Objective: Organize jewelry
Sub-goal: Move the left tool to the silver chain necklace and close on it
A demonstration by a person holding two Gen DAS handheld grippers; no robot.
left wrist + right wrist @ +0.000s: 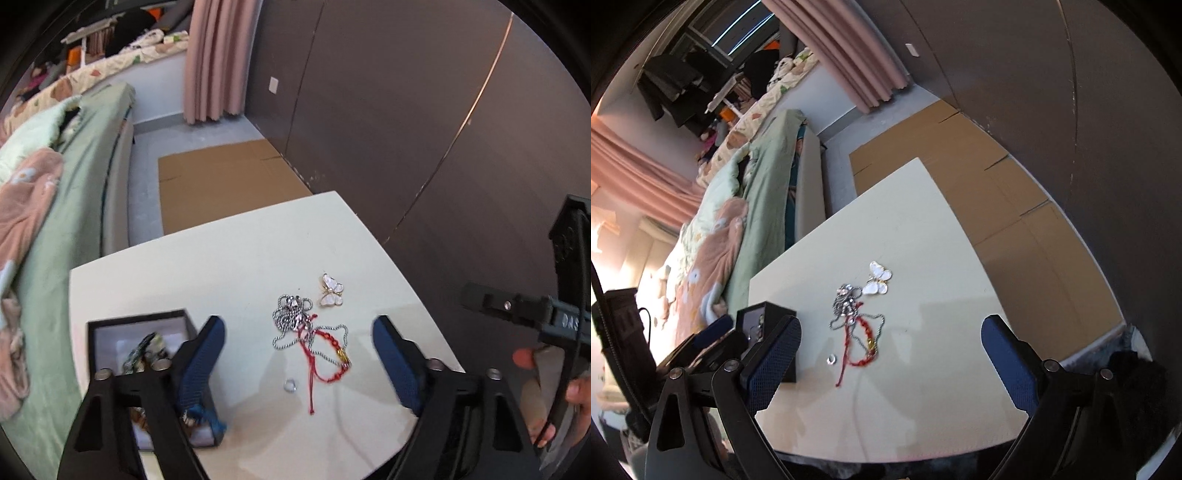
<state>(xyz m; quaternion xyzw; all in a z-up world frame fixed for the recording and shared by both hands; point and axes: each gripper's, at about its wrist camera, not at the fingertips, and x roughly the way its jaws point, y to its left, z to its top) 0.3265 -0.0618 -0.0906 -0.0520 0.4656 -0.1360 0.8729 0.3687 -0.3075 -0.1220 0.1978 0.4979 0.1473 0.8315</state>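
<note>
On the cream table (229,258) lie a silver chain necklace (293,317), a red cord bracelet (325,354) tangled with it, a white butterfly brooch (331,290) and a small silver ring (290,385). A black jewelry box (147,325) with pieces inside stands at the left. My left gripper (299,347) is open and empty above the jewelry, its left finger over the box. My right gripper (890,354) is open and empty, hovering above the same pile (857,325); the brooch (877,278), ring (831,359) and box (764,314) also show there.
A bed with a green cover (74,177) runs along the table's left side. Flat cardboard (221,181) lies on the floor beyond the table. A dark wall (406,110) stands to the right. The right gripper's body (554,317) shows at the left wrist view's right edge.
</note>
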